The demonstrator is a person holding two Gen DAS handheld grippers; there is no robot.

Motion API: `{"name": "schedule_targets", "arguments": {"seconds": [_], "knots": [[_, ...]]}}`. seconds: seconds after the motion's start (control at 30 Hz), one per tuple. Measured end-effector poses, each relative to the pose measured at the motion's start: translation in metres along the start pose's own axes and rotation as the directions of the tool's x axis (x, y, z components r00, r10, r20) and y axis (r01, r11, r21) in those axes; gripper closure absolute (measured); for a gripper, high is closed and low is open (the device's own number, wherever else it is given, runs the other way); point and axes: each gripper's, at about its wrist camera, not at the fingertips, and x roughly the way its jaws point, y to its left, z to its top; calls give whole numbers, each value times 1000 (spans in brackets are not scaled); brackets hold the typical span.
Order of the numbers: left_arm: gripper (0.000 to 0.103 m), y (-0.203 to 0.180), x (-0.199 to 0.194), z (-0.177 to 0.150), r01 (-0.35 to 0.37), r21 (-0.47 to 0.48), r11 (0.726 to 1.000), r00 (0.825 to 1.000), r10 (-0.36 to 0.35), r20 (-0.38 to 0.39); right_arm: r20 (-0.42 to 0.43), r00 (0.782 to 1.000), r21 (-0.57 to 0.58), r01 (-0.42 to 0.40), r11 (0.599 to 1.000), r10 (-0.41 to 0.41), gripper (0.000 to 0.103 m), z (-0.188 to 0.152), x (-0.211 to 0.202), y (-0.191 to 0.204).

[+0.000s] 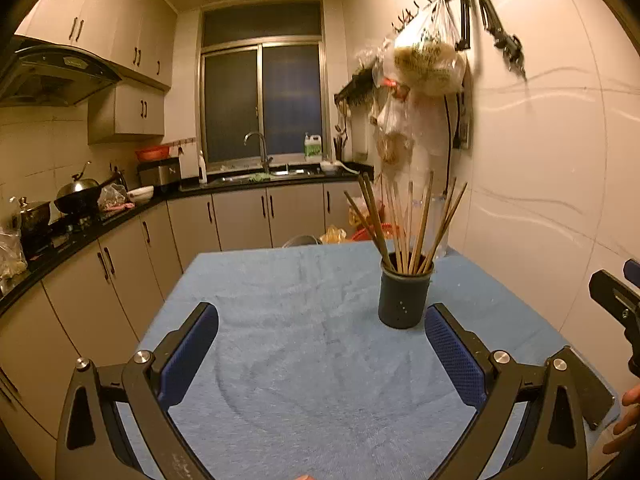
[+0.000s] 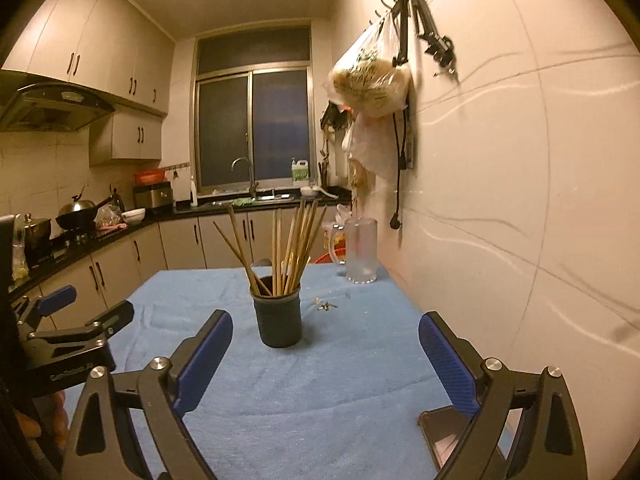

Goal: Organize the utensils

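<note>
Both tools are spread wide and hold nothing: the left tool (image 1: 322,322) and the right tool (image 2: 326,334) hover low over the blue cloth (image 1: 300,360) that covers the bench. The chopsticks (image 2: 288,244) all stand in the dark cup (image 2: 279,318), fanned out and leaning to several sides; the cup sits upright near the middle of the bench, just ahead of the right tool and off to the right of the left one. No loose utensil shows on the cloth, so the sorting looks done or close to it, and any step left is probably tidying the bundle or shifting the cup. To do that well, steady the cup low on its wall with one tool, and let the other gather the sticks near their tops with a gentle squeeze, since a sideways push high up could tip the cup. Room is good in front and to the left, where the cloth lies bare to the bench edge. On the right the wall (image 2: 520,200) is close, a clear jug (image 2: 361,250) stands by the far right corner, small scraps (image 2: 326,305) lie beside the cup, and a phone (image 2: 448,428) rests near the front right edge under the right tool.
</note>
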Motion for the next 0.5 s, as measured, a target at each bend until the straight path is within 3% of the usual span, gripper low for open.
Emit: {"name": "schedule_targets", "arguments": {"seconds": [0.5], "knots": [[0,6,-46,-4,5,-7,1000,999,-5,50,30,999,-5,-19,1000,19,6,-3,-42,9]]}}
